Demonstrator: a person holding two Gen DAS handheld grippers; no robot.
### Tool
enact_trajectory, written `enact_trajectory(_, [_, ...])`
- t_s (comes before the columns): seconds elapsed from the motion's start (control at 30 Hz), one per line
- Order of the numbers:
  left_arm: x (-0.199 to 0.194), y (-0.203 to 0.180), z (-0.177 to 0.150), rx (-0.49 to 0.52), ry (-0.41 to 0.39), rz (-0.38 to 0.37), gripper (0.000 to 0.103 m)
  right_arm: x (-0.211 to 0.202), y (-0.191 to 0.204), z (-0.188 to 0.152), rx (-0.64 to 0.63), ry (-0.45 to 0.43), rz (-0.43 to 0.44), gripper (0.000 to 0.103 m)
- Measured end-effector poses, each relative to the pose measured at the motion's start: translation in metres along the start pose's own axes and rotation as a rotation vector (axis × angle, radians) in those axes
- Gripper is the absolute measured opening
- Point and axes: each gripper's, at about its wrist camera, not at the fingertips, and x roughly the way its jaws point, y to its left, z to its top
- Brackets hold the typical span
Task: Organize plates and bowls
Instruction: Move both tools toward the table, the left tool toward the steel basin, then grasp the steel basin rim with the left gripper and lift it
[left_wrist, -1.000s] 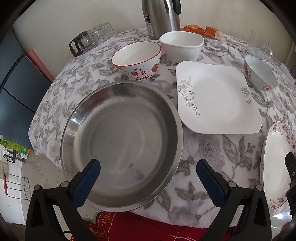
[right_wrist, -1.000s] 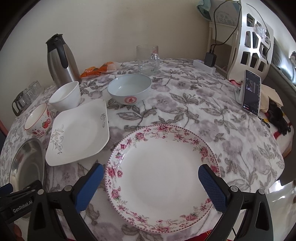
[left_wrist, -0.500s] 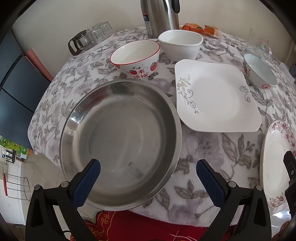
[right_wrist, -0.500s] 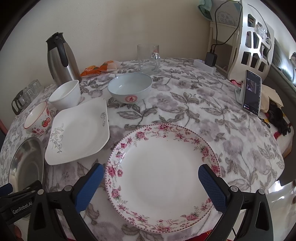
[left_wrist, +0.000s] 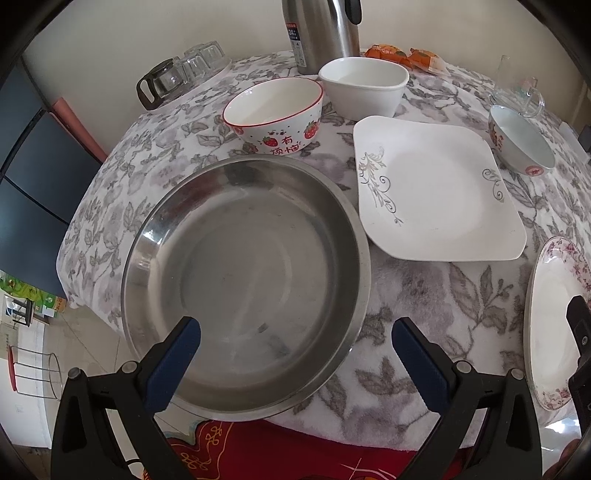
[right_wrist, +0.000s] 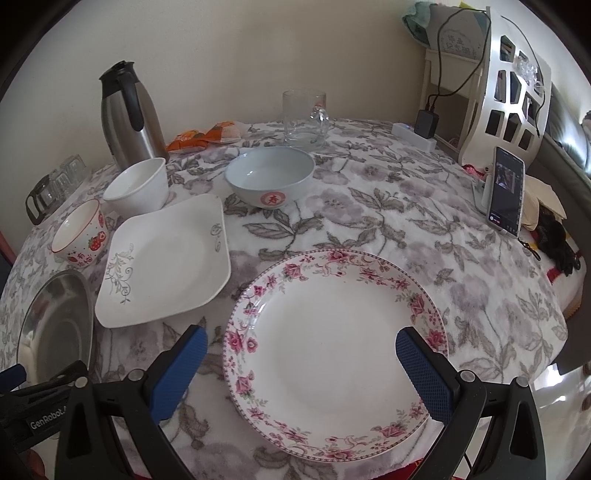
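Observation:
A steel basin (left_wrist: 243, 284) lies at the table's near left edge, under my open left gripper (left_wrist: 295, 343). To its right sits a square white plate (left_wrist: 436, 188). Behind them stand a strawberry bowl (left_wrist: 275, 114) and a plain white bowl (left_wrist: 364, 90). A pale blue bowl (right_wrist: 269, 181) with a red mark sits farther back. A round rose-rimmed plate (right_wrist: 336, 347) lies at the near edge, below my open right gripper (right_wrist: 299, 354). Both grippers hold nothing. The same basin (right_wrist: 55, 328), square plate (right_wrist: 162, 262) and strawberry bowl (right_wrist: 79, 232) show left in the right wrist view.
A steel thermos (right_wrist: 129, 114), glass mug (right_wrist: 303, 118), orange snack packets (right_wrist: 203, 136) and small glasses (left_wrist: 184, 70) line the table's back. A phone on a stand (right_wrist: 504, 192) and a power strip (right_wrist: 413, 134) sit at the right. Floor drops off left of the basin.
Both views have crept slightly forward and down over the table; the dishes sit a little higher in frame. Nothing was grasped or moved.

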Motion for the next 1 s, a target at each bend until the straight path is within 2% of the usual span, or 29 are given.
enact_trajectory(0.67, [0.006,0.035,0.004,-0.075,-0.008,-0.015,0.103,0.0,0.045,-0.007,-0.058,0.01,0.032,0.103])
enact_trajectory(0.83, [0.009,0.06,0.007,-0.144,-0.025,-0.022,0.103,0.002,0.066,-0.013,-0.063,0.025,0.064,0.103])
enact_trajectory(1.0, [0.016,0.099,0.01,-0.271,-0.04,-0.034,0.103,0.003,0.096,-0.02,-0.115,0.018,0.13,0.103])
